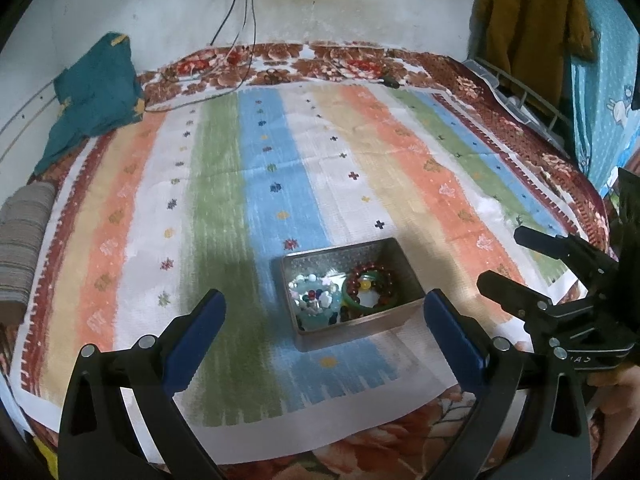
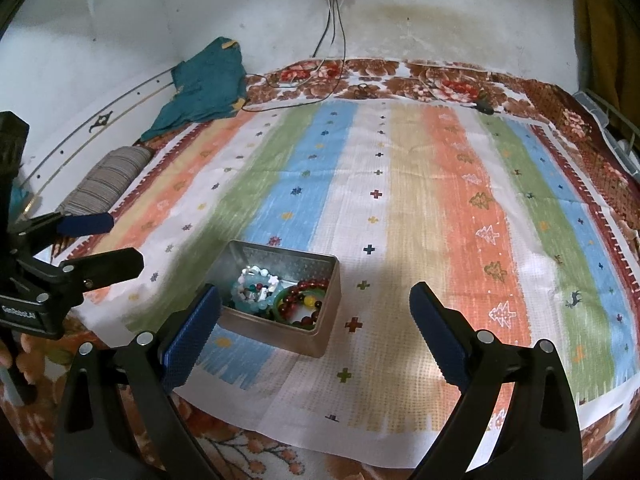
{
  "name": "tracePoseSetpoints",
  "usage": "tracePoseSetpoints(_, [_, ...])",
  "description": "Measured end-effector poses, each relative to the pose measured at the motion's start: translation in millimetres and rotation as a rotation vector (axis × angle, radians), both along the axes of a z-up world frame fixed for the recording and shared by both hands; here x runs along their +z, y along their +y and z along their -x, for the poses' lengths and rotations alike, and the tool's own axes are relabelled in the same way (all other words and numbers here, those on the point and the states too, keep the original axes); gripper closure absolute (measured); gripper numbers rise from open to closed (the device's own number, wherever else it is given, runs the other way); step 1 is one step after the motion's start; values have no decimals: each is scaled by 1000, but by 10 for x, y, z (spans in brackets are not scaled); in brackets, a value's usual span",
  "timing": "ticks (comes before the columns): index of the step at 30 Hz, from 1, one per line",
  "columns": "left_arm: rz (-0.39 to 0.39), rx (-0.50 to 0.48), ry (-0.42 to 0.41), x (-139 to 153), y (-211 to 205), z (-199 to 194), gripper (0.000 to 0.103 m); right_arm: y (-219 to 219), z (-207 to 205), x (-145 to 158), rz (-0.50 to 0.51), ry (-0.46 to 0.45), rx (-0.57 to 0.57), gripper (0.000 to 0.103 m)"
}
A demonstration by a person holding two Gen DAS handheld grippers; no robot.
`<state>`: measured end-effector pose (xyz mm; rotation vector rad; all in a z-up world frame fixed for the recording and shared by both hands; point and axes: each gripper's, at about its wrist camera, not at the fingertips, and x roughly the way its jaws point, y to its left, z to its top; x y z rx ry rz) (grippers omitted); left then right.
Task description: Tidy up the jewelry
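Metal tin [image 1: 404, 312], rectangular, lidless, sitting upright on the striped cloth. Inside it are lying a dark red bead bracelet [image 1: 374, 276], a green bangle [image 1: 354, 303] and a pale blue-and-white beaded bracelet [image 1: 316, 300], crowding together.

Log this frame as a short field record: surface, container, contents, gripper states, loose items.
surface: striped cloth over a floral blanket
container: metal tin, lid off, upright on the cloth
contents: dark red bead bracelet, green bangle, pale multicoloured bead bracelet, all inside the tin
left gripper: open, empty
right gripper: open, empty
loose jewelry on cloth: none visible
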<state>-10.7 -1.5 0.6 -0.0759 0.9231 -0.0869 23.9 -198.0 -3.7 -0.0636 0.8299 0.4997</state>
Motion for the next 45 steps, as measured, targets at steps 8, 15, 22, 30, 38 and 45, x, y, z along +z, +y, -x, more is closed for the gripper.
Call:
tracePoseSetpoints(8, [-26,-18,10,-20,-41,4,6,1,1,-1,1,-2,-1,7])
tracePoseSetpoints(15, [-28,-26,8,-16,-60,15,6,8,8,5,0,-4,1,7])
tracePoseSetpoints(22, [-15,-25,9,-34,-43,24,6,15,17,7,1,-7,1,7])
tracePoseSetpoints(30, [-30,-39,13,-48,-78,25,6,44,25,44,1,-12,4,7])
tracePoseSetpoints(38, [-35,-40,17,-55,-87,24,6,49,27,42,1,-13,3,7])
tracePoseSetpoints(45, [-37,-50,29,-104,-71,34,6,52,36,51,1,-14,5,7])
